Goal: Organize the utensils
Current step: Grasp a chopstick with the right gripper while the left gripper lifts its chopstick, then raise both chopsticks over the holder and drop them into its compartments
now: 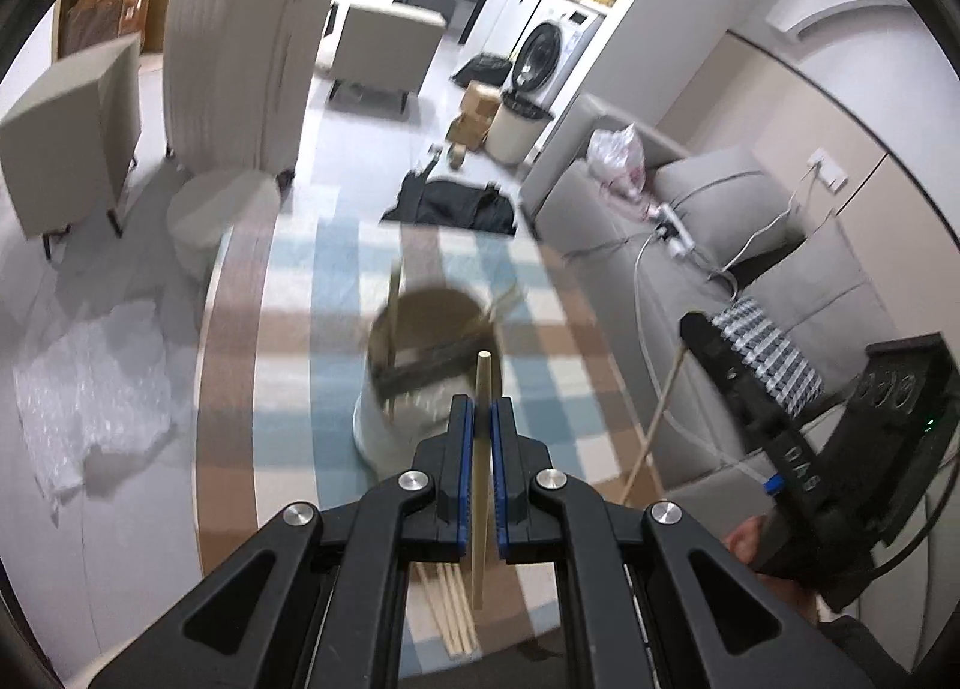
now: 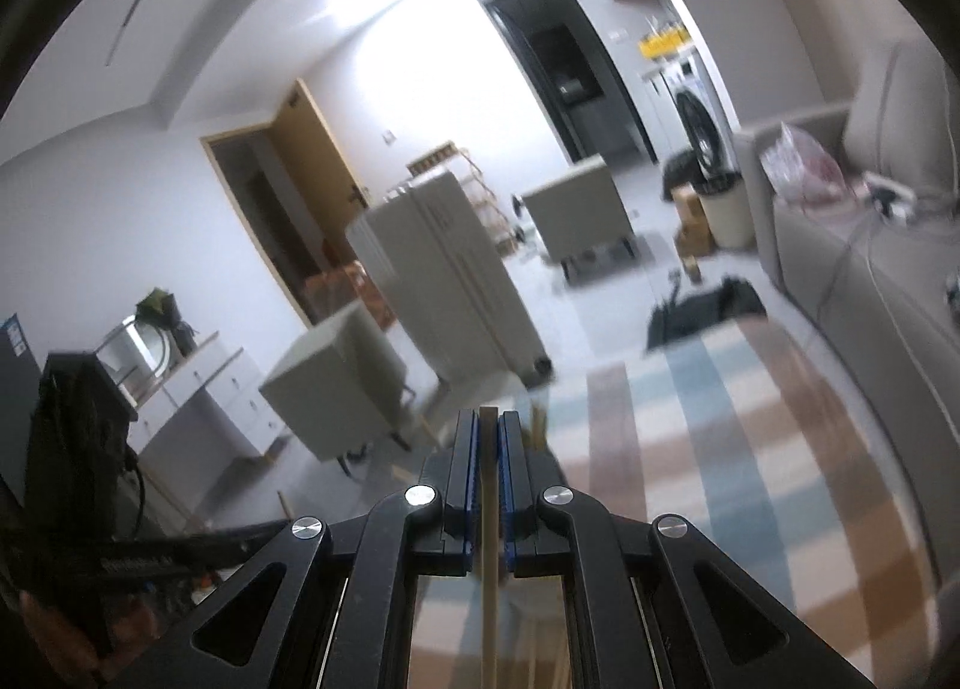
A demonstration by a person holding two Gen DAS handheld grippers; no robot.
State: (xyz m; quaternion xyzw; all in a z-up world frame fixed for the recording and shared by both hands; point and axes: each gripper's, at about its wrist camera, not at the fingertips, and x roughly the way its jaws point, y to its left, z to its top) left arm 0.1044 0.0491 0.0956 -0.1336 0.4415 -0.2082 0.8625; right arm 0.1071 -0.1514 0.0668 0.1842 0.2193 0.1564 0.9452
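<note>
My left gripper [image 1: 482,407] is shut on a pale wooden chopstick [image 1: 480,485], held upright just in front of a white cup holder [image 1: 414,383]. The holder stands on the checked tablecloth [image 1: 288,377] and has other sticks and a dark utensil in it. Several loose chopsticks [image 1: 450,605] lie on the cloth below the gripper. My right gripper [image 2: 487,425] is shut on another wooden chopstick [image 2: 489,539], raised above the table. The right gripper also shows in the left wrist view [image 1: 798,407], to the right, with its stick hanging down.
A grey sofa [image 1: 720,245] with cables runs along the table's right side. Beige chairs [image 1: 72,131], a white stool [image 1: 222,209] and a white radiator panel [image 1: 240,59] stand beyond the table. Bubble wrap [image 1: 90,389] lies on the floor at left.
</note>
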